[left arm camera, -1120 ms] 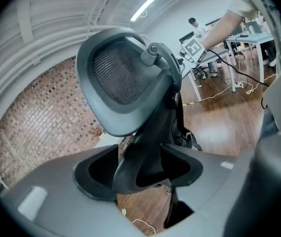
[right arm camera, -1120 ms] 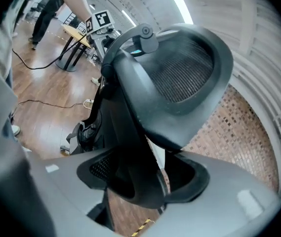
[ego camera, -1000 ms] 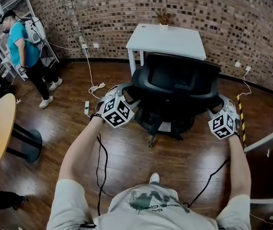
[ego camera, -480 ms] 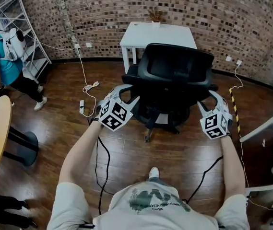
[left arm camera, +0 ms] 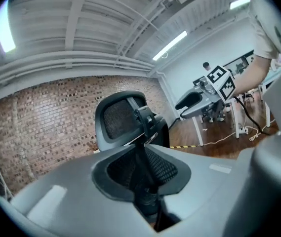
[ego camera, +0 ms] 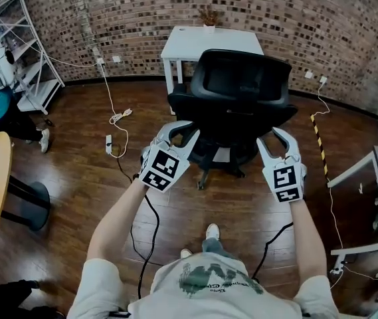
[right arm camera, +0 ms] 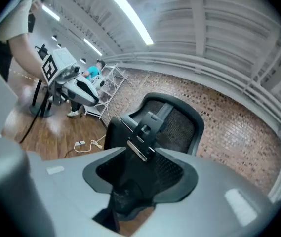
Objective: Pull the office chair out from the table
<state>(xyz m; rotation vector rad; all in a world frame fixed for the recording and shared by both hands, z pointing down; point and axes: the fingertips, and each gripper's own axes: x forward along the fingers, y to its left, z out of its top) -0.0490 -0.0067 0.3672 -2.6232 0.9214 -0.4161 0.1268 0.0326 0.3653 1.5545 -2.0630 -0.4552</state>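
The left gripper (ego camera: 181,131) hovers just short of the black office chair (ego camera: 242,88), its jaws closing with nothing between them and only the chair's mesh back showing beyond the gap. The chair stands on the wood floor (ego camera: 76,158) just in front of the white table (ego camera: 202,42), its back turned to the person. At right, the right gripper (ego camera: 274,139) floats free beside the chair, jaws closing and likewise empty.

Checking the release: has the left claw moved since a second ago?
Yes. The left claw has drawn back toward the person, past the power strip that it was level with, clear of the office chair; its jaws are closing on nothing.
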